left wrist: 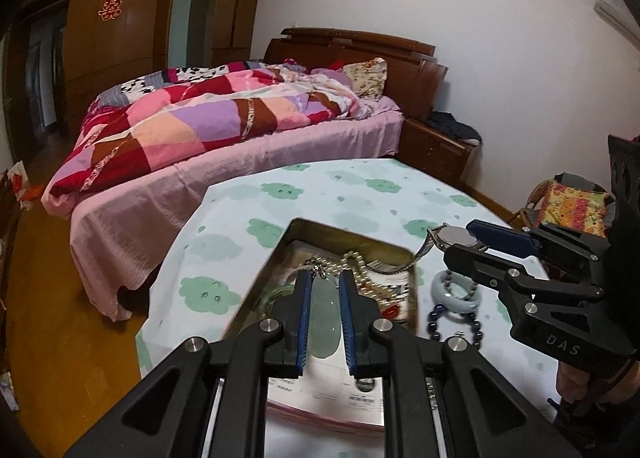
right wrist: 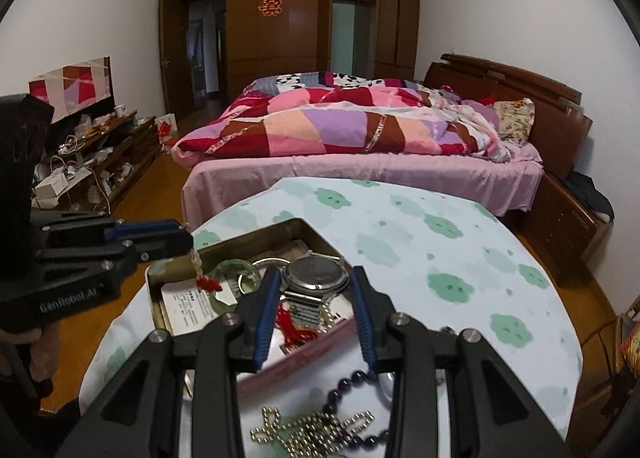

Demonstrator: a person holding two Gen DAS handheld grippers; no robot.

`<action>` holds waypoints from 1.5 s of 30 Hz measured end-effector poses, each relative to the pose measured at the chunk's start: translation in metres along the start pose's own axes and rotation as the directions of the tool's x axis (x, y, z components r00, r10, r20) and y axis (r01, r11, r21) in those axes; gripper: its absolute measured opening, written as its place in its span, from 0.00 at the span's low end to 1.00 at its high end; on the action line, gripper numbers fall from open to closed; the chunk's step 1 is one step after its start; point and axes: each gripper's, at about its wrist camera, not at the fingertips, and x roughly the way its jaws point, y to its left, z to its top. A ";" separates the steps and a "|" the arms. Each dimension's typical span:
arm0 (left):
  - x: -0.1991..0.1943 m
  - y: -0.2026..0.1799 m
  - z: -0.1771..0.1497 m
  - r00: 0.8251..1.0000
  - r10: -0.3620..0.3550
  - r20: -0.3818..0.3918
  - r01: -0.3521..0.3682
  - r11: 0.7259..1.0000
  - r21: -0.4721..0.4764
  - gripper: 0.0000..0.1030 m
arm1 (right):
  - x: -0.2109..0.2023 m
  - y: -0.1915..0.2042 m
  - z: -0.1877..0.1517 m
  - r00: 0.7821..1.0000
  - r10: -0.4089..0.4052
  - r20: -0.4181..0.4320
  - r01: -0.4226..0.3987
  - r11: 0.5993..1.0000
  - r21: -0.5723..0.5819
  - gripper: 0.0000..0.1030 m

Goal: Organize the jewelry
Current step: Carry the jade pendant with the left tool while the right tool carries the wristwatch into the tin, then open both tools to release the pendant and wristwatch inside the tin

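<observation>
Fingers of the left gripper (left wrist: 324, 312) pinch a pale jade pendant (left wrist: 322, 318) above the metal tin (left wrist: 256, 290); the right gripper (right wrist: 316, 318) clasps a wristwatch (right wrist: 316, 276) over the same tin, both angled downward.

Cloth-covered table (right wrist: 420, 218), tin (right wrist: 256, 236), bead bracelet (left wrist: 456, 322)

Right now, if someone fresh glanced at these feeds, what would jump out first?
Probably the pale green pendant pinched in the left gripper over the open tin, and the wristwatch clamped in the right gripper beside it. Behind the cloud-print table, the bright patchwork quilt on the bed draws the eye.
</observation>
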 end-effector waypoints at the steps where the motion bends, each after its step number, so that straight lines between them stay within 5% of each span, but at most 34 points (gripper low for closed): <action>1: 0.002 0.002 -0.001 1.000 0.006 -0.004 -0.006 1.000 -0.003 0.13 | 0.005 0.003 0.000 1.000 0.004 -0.002 -0.004 1.000 -0.005 0.36; 26: 0.051 0.015 -0.031 0.990 0.081 -0.113 -0.080 0.997 0.016 0.13 | 0.058 0.012 -0.032 0.992 0.023 -0.128 -0.024 1.000 -0.006 0.36; 45: 0.055 0.007 -0.035 0.986 0.101 -0.130 -0.094 0.994 0.056 0.14 | 0.058 0.017 -0.035 0.992 0.033 -0.126 -0.036 0.999 -0.020 0.37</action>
